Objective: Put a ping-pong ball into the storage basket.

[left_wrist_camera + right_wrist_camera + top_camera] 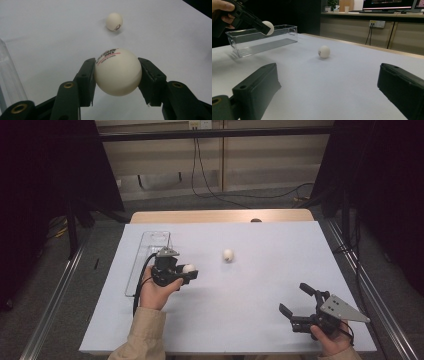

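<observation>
1. Left gripper (186, 274) was clamped on a white ball (118, 72); the jaws pressed its two sides and the printed logo faced up in the left gripper view.
2. The held ball was off the table, just right of the clear plastic bin (145, 262) in the high view. In the right gripper view the ball (268, 27) sat in front of the bin's near wall (262, 41), above table level; whether it was over the bin's opening or beside it I could not tell.
3. The bin was long and narrow, its long axis running away from the person along the left side of the white table sheet (260, 310).
4. A second ball (228, 254) lay loose on the sheet, near the middle, well apart from both grippers. From the left gripper it lay ahead of the jaws, beyond the held ball (114, 21).
5. Right gripper (295, 302) rested low at the right front of the table, jaws wide apart, nothing between them; the loose ball (324, 51) lay straight ahead between the jaw lines, but far off.
6. Judgement: the likely next move was dropping the held ball into the bin, a short sideways carry to the left. The left hand was nearer the bin; the right gripper already faced the loose ball.
</observation>
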`<action>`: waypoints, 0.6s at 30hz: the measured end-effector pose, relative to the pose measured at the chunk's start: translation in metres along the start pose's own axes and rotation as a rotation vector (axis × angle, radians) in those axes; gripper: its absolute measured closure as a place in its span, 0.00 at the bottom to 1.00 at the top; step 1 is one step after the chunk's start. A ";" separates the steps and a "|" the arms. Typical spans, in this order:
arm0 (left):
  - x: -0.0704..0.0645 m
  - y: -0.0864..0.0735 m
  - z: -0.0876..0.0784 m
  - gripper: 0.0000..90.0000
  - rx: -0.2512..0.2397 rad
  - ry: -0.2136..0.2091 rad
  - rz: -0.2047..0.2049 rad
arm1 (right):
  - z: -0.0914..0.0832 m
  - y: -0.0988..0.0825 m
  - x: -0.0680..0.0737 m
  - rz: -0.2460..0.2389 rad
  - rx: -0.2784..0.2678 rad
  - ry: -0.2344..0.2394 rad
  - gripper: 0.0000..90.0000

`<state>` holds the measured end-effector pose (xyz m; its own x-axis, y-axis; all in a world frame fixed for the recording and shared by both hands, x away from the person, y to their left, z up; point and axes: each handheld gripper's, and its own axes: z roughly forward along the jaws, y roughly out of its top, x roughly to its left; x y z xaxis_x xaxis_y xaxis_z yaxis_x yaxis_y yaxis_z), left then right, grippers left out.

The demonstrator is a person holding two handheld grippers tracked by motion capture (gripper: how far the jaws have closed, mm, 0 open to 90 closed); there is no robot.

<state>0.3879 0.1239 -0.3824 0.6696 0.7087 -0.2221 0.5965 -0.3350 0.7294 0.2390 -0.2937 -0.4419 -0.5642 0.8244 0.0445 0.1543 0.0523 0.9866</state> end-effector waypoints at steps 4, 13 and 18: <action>0.001 0.000 -0.001 0.57 -0.006 0.004 -0.008 | 0.000 0.000 0.000 0.003 -0.002 -0.003 0.03; 0.004 -0.001 -0.005 0.57 -0.007 0.016 -0.014 | 0.000 0.000 0.000 -0.001 0.000 0.000 0.03; 0.008 -0.001 -0.008 0.57 -0.002 0.024 -0.009 | 0.000 0.000 0.000 0.000 0.000 -0.002 0.03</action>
<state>0.3894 0.1351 -0.3799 0.6531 0.7267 -0.2133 0.6016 -0.3267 0.7290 0.2390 -0.2936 -0.4419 -0.5629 0.8253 0.0443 0.1539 0.0520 0.9867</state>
